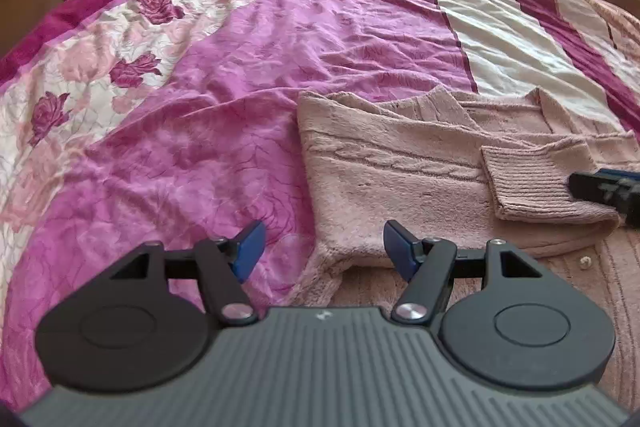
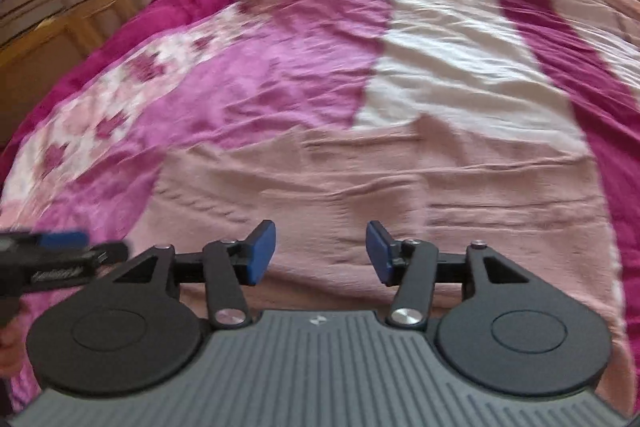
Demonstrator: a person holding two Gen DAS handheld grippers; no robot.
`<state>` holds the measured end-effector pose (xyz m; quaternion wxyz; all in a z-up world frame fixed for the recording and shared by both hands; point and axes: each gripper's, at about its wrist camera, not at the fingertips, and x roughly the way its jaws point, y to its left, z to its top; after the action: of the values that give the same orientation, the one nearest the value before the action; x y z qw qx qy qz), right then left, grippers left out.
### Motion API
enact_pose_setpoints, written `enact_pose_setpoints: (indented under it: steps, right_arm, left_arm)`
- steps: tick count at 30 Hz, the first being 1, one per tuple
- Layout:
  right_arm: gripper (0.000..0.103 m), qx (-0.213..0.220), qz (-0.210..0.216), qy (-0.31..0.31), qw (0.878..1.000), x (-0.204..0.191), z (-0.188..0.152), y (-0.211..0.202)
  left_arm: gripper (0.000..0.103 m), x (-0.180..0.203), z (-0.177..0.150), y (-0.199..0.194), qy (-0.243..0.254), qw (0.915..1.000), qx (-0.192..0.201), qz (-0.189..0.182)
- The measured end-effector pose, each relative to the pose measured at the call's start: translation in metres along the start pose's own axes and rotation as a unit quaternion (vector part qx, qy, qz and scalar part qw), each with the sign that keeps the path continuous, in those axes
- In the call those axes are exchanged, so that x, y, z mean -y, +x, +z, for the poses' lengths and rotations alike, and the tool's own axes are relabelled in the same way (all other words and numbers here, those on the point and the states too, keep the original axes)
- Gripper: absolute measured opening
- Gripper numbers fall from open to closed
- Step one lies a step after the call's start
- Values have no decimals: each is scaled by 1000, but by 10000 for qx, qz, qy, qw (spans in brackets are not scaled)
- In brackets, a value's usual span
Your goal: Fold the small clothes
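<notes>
Sweater lies on the bedspread in the left wrist view, one sleeve folded across its body; the left gripper hangs with jaws apart, empty, over the near left hem. Right wrist view, blurred: the right gripper, jaws apart and empty, hovers above the knit. Next grip should take both layers at an edge.

Left gripper: black linkage arms, blue pads, jaws apart, nothing between them; hovers tilted down over near-left edge of the fuzzy pale-pink knitted sweater | Right gripper: same build, jaws apart, empty, above sweater's middle; its tip beside the ribbed cuff in left view.
</notes>
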<state>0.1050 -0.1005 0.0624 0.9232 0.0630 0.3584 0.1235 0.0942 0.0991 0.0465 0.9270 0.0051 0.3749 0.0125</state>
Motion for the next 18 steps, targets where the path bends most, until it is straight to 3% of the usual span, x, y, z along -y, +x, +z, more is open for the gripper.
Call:
enact_pose_setpoints:
  steps: [6, 14, 16, 18]
  right_arm:
    - [58, -265, 266, -269, 9989, -30, -9, 22]
    - [57, -325, 121, -516, 9981, -34, -23, 47]
    - [52, -259, 2, -648, 9976, -37, -26, 48]
    - [39, -201, -141, -735, 9970, -37, -27, 48]
  left_arm:
    - [67, 5, -2, 26, 109, 9996, -253, 68]
    - [69, 3, -8, 37, 73, 9994, -321, 82]
    - [69, 5, -9, 38, 95, 9994, -313, 111]
    - [70, 6, -10, 39, 122, 9994, -293, 142]
